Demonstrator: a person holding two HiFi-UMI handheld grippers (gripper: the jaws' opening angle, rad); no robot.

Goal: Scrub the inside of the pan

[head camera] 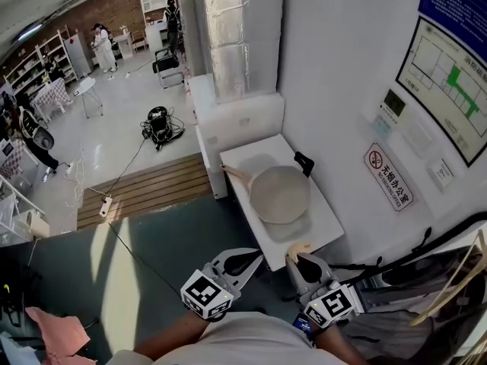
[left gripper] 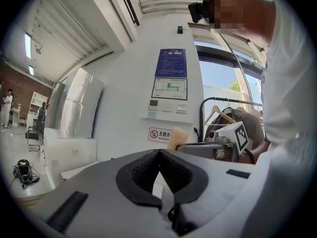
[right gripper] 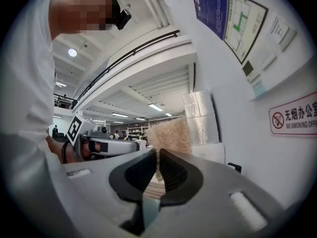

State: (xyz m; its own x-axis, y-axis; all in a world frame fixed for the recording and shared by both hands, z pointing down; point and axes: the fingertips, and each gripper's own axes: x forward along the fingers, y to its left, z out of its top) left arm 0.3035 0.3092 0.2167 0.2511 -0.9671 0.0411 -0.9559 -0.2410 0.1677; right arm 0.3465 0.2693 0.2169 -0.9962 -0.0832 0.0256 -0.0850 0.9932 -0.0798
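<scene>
Status: the approach is not complete and no scrubbing contact is made.

Right gripper (right gripper: pixel 157 155): clenched on a tan, fuzzy scrub pad (right gripper: pixel 171 135). The jaws pinch only its lower edge, and most of the pad stands free beyond the tips.

Left gripper (left gripper: pixel 159 155): closed tight with nothing between the jaws. It is level with the right gripper and just to its left.

Pan (head camera: pixel 280 194): it lies open side up on the white table (head camera: pixel 323 219), ahead of both grippers and apart from them. It is slightly left of the right gripper's line and to the right of the left gripper's. A black piece (head camera: pixel 304 163) projects at its far side and a pale wooden one (head camera: pixel 234 172) at its left. I cannot tell which is the handle.

Risks, in my judgement:
- Nothing holds the pan. If I press the pad in while the left gripper is shut and idle, the pan is likely to slide or spin on the smooth top, perhaps toward the near edge.
- The grip on the pad is shallow. Sideways scrubbing force could fold it or pull it out of the jaws.
- The wall stands close on the right gripper's right, so a wide stroke could strike it.
</scene>
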